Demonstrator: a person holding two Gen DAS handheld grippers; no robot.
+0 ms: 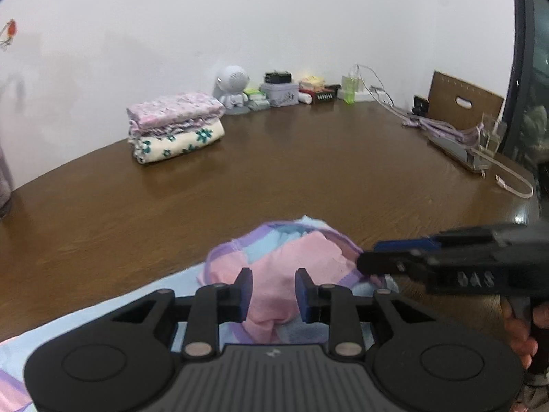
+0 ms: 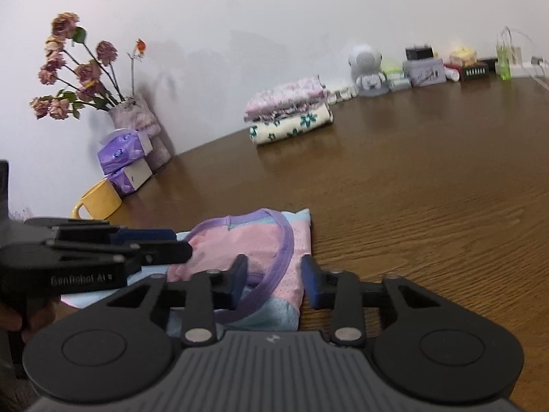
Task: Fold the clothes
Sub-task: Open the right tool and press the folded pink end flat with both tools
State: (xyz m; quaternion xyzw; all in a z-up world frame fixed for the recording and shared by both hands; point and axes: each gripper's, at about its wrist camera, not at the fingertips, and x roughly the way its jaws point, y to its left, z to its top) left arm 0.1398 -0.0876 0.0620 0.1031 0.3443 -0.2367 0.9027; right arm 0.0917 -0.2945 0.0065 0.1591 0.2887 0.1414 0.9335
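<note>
A pink, light-blue and purple-trimmed garment (image 1: 284,261) (image 2: 240,237) lies bunched on the brown wooden table (image 1: 308,171) (image 2: 429,189), near its front edge. My left gripper (image 1: 274,293) is open, with the pink cloth humped up between its fingers. My right gripper (image 2: 276,283) is also open and straddles the garment's right part, where the purple trim runs through the gap. In the left wrist view the right gripper (image 1: 367,261) comes in from the right and its tip meets the trim. In the right wrist view the left gripper (image 2: 185,250) reaches in from the left.
A stack of folded floral clothes (image 1: 175,127) (image 2: 288,113) sits at the back. Small boxes and a white robot figure (image 1: 233,89) line the wall. Cables (image 1: 446,127) lie at the right, with a yellow mug (image 2: 101,199), tissue boxes (image 2: 123,158) and a flower vase (image 2: 137,116) at the left.
</note>
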